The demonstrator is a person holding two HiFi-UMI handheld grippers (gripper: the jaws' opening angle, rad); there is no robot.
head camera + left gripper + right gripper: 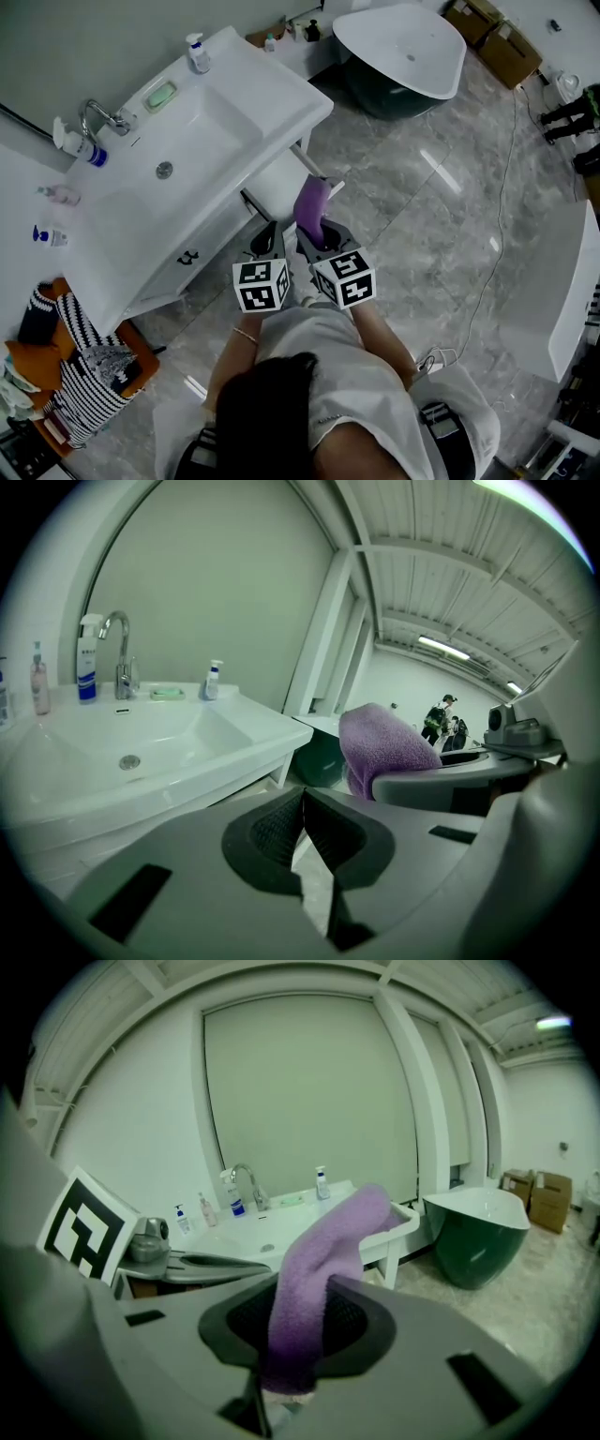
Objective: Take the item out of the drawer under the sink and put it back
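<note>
Nearest stood the person (281,412), a gripper in each hand. The left gripper (302,795) had its jaws pressed together on nothing. Just beside it, the right gripper (298,1321) pinched a purple towel (323,1241) by its lower end (the rest stood up and flopped away from the jaws). The towel hung over the grey floor (422,244), near the right end of the white washbasin (234,112) and outside its cabinet. Farther left on the basin sat a chrome tap (103,117) and a green soap (160,95). Beyond lay a dark-sided bathtub (403,52), then cardboard boxes (497,37).
</note>
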